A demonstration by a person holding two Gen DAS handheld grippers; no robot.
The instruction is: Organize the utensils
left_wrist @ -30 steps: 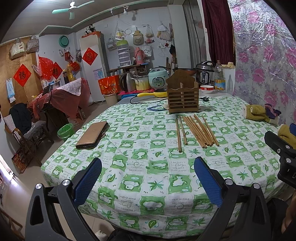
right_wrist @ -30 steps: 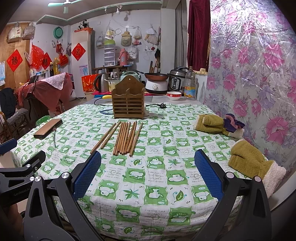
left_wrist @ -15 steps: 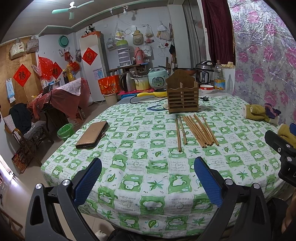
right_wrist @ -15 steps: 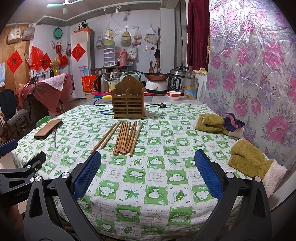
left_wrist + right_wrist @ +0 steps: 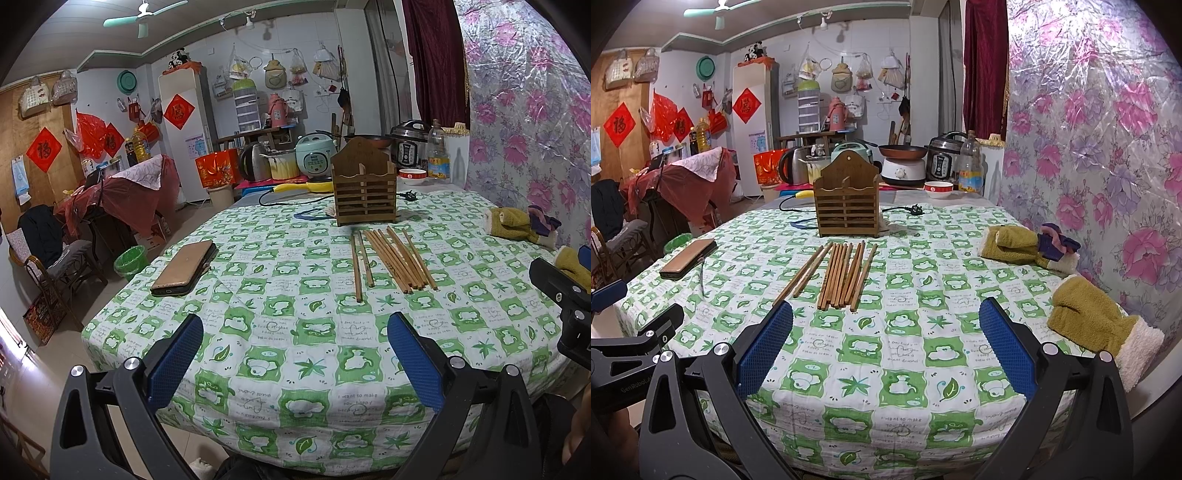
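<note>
Wooden chopsticks [image 5: 836,273] lie loose ahead of our right gripper [image 5: 885,349] and left gripper [image 5: 295,360], both spread apart, empty; slatted wooden holder [image 5: 846,206] beyond.

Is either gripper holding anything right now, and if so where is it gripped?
Nothing is held. The left gripper and right gripper are both open; the chopsticks lie on the table.

We hold the right claw [image 5: 885,345] wide open and empty above the table's [image 5: 905,373] near edge. Chopsticks [image 5: 839,275] lie mid-table before the wooden holder [image 5: 846,206]; mittens [image 5: 1093,325] line its right edge.
</note>
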